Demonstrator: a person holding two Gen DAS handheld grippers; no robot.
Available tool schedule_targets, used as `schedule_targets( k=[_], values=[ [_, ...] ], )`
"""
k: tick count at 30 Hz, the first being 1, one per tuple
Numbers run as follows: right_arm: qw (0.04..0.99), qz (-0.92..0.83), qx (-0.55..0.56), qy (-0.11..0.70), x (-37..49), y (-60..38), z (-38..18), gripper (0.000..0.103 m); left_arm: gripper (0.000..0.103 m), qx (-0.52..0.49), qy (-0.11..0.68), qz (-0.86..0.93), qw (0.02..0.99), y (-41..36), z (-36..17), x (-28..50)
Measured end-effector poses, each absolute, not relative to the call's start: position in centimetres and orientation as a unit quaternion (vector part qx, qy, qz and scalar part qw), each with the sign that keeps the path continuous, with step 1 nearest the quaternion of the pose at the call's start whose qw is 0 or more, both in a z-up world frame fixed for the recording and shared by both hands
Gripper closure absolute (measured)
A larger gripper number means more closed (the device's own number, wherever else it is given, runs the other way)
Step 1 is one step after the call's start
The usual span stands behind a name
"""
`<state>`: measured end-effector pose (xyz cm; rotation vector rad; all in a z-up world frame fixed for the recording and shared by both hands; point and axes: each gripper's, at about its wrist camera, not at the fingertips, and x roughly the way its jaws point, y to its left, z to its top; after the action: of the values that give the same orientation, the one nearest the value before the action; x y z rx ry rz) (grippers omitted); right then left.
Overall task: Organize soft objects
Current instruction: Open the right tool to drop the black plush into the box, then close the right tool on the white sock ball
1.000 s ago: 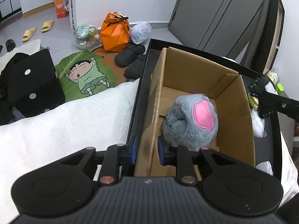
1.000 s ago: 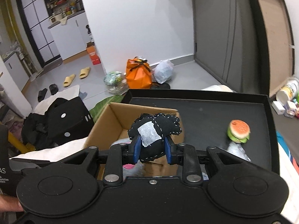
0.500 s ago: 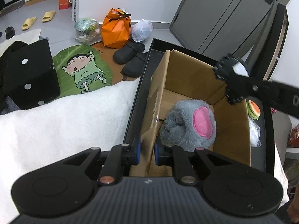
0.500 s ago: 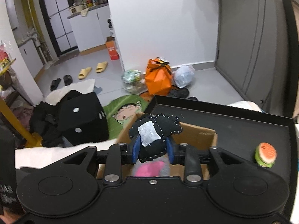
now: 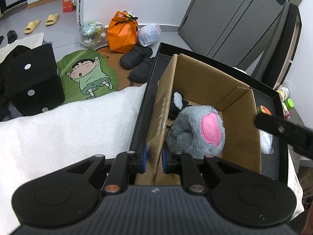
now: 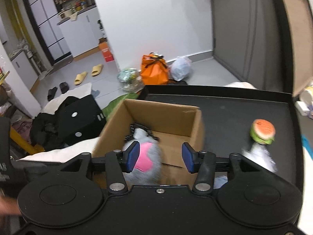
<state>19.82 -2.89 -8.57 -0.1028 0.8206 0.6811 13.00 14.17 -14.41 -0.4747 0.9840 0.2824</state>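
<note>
A cardboard box (image 5: pixel 240 105) stands on a black tray (image 5: pixel 144 105). Inside lie a grey plush with a pink patch (image 5: pixel 197 131) and a small black stitched toy with a white patch (image 5: pixel 179 102), at the far left behind the plush. My left gripper (image 5: pixel 153 160) is shut on the box's near-left wall. My right gripper (image 6: pixel 160 156) is open and empty above the box (image 6: pixel 176 117); the plush (image 6: pixel 144 162) and the black toy (image 6: pixel 141 132) show below it. A burger-shaped toy (image 6: pixel 263 131) sits on the tray to the right.
A white fluffy blanket (image 5: pixel 68 129) lies left of the tray. On the floor beyond are a black dice cube (image 5: pixel 31 82), a green cartoon mat (image 5: pixel 88 76), black shoes (image 5: pixel 137 58) and an orange bag (image 5: pixel 122 33). Crumpled plastic (image 6: pixel 262 154) lies near the burger toy.
My right gripper carried the black stitched toy over the box, opened and dropped it; the toy now lies in the box. My left gripper stayed shut on the box wall.
</note>
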Motion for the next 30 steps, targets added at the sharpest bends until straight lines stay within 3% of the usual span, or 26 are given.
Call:
schedule_targets(
  k=[10,18,26,30],
  values=[
    [0.875,0.273,-0.021,0.4,20.0,-7.9,-9.7,0.055,0.084,-0.185,0.47,0.126,0.854,12.8,-13.4,13.1],
    [0.88,0.251,-0.011,0.404,19.4,-10.7,-10.7,0.054,0.058,-0.162,0.48,0.124,0.853,12.0,-13.1,13.2],
    [0.879,0.236,-0.005,0.415,19.3,-13.0,-11.9,0.05,0.05,-0.143,0.484,0.12,0.855,10.7,-12.8,13.6],
    [0.879,0.225,0.001,0.42,19.3,-14.0,-12.5,0.042,0.047,-0.128,0.489,0.118,0.855,10.0,-12.8,13.9]
  ],
)
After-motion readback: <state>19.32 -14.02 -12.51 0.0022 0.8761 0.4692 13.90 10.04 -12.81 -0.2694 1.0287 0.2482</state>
